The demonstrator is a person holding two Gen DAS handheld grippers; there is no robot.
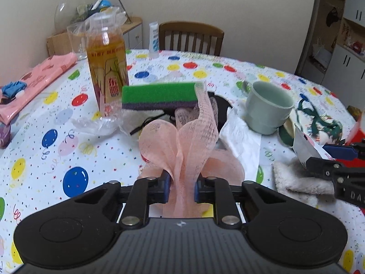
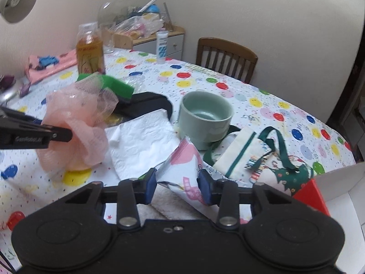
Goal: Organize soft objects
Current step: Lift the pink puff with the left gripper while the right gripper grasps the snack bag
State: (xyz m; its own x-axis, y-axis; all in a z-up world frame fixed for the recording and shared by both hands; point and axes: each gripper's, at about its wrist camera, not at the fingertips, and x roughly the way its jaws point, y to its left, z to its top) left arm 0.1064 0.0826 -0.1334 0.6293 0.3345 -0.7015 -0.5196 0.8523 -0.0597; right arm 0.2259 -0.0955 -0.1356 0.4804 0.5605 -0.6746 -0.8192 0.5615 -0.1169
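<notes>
We see our left gripper angled down over the tabletop, jaws clenched on the pink mesh, while our right gripper, likewise tilted, pinches a printed pouch between its jaws.

The cup stands right of the napkin.

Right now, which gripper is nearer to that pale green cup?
Right. The right gripper sits just in front of the cup, around a printed pouch. The left gripper is farther off, clamping the pink mesh puff.
</notes>
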